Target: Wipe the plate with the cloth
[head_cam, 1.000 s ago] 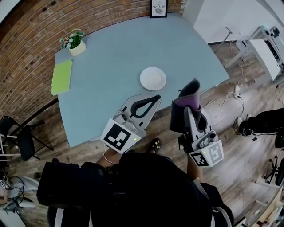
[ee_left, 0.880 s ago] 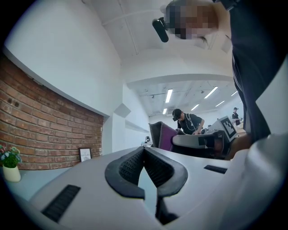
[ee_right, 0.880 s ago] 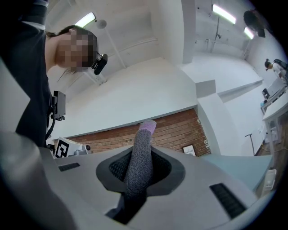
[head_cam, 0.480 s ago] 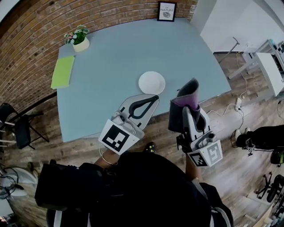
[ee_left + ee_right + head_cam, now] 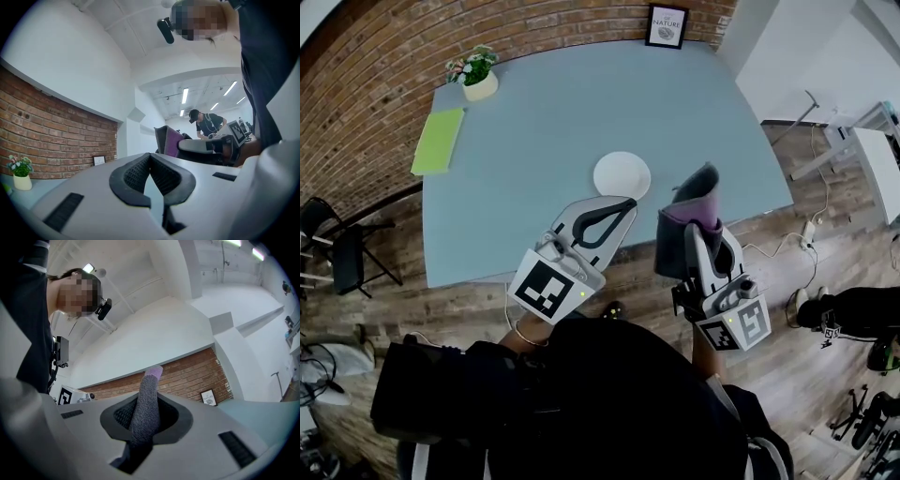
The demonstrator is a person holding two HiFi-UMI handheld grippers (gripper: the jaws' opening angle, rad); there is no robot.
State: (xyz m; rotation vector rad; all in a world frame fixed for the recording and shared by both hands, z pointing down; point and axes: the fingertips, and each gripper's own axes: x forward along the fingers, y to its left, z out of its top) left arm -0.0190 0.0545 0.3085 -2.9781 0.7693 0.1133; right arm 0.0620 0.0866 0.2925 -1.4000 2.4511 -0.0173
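A white round plate [image 5: 622, 175] lies on the light blue table [image 5: 544, 122], near its front edge. My right gripper [image 5: 694, 204] is shut on a grey and purple cloth [image 5: 692, 217], which sticks up between the jaws [image 5: 147, 405]. It hovers in front of the table edge, right of the plate. My left gripper [image 5: 623, 203] is shut with nothing in it and hangs over the table's front edge, just below the plate. In the left gripper view the closed jaws [image 5: 150, 161] point level across the room, with the cloth [image 5: 169, 140] beside them.
A green pad [image 5: 438, 140] and a small potted plant [image 5: 476, 75] sit at the table's far left. A framed picture [image 5: 666, 25] leans on the brick wall. A black chair [image 5: 337, 253] stands left of the table. Another person [image 5: 209, 125] stands across the room.
Both grippers have shifted slightly toward the table. The plate and table sit a little further right and higher in the head view. The jaws stay shut.
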